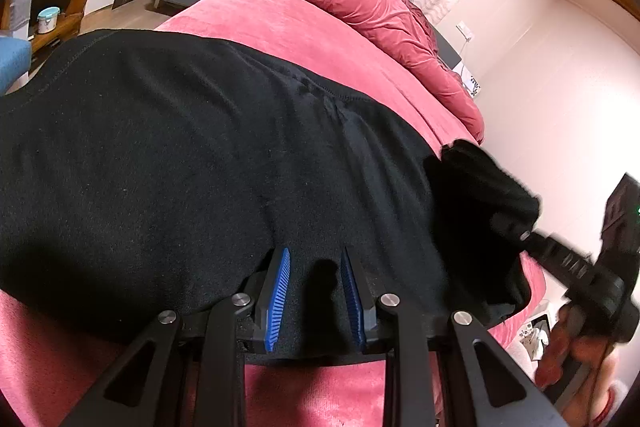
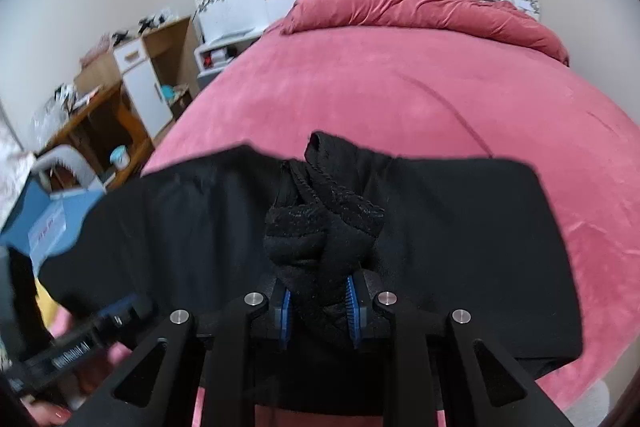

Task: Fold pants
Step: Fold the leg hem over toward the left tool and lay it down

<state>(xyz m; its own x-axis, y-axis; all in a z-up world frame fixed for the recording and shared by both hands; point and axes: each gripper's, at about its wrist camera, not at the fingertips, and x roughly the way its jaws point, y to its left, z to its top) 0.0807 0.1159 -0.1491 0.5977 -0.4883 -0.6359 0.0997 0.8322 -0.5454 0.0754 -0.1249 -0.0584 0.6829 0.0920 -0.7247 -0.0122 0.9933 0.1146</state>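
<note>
- The black pants (image 1: pixel 168 155) lie spread across my pink bed cover (image 2: pixel 400 87), near its front edge.
- My left gripper (image 1: pixel 316 291) pinches the near edge of the fabric between its blue pads (image 1: pixel 280 291).
- My right gripper (image 2: pixel 318 311) is clamped on a bunched, lifted fold of the pants.
- A rumpled pink duvet (image 2: pixel 420 3) sits by the headboard.

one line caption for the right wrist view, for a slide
Right gripper clamps a bunched fold of black pants over a pink bed.
</note>
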